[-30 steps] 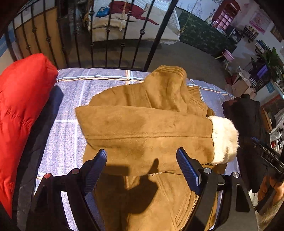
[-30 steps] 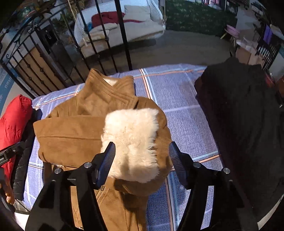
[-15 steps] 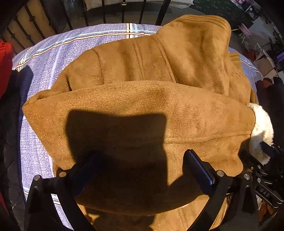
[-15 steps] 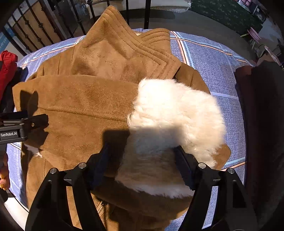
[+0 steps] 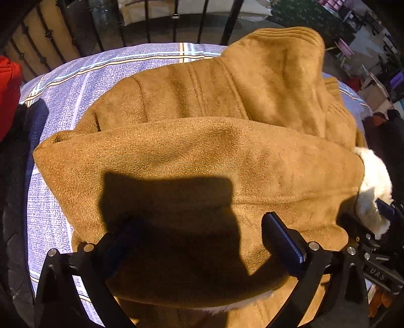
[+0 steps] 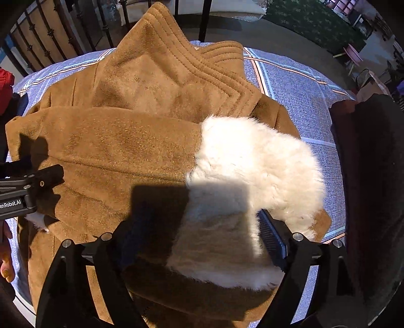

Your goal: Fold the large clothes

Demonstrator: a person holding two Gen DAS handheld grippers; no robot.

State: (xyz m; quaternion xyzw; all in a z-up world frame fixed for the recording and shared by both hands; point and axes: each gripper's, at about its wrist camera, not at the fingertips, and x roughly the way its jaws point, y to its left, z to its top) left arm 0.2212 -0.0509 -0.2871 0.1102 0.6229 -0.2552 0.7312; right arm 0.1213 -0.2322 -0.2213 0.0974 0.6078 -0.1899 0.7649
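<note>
A tan suede coat (image 5: 202, 151) lies on the blue checked sheet (image 5: 63, 101), collar up at the far side, one sleeve folded across its chest. My left gripper (image 5: 199, 239) stands wide open, pointing down, its jaws straddling the sleeve's near edge without pinching it. The sleeve ends in a white fur cuff (image 6: 252, 171). Low over that cuff my right gripper (image 6: 207, 237) has its jaws opening, with the fur between them and brushing the right finger (image 6: 272, 237). The left gripper's body (image 6: 25, 186) shows at the left edge of the right wrist view.
A red puffer jacket (image 5: 7, 96) lies left of the coat and a dark garment (image 6: 373, 176) to its right. A black iron bed rail (image 5: 174, 22) runs along the sheet's far edge. A person's hand (image 6: 6, 252) shows low on the left.
Both grippers came down close onto the coat, so sleeve and cuff now fill the views. Both pairs of jaws stand wider than before. The coat itself has not shifted.
</note>
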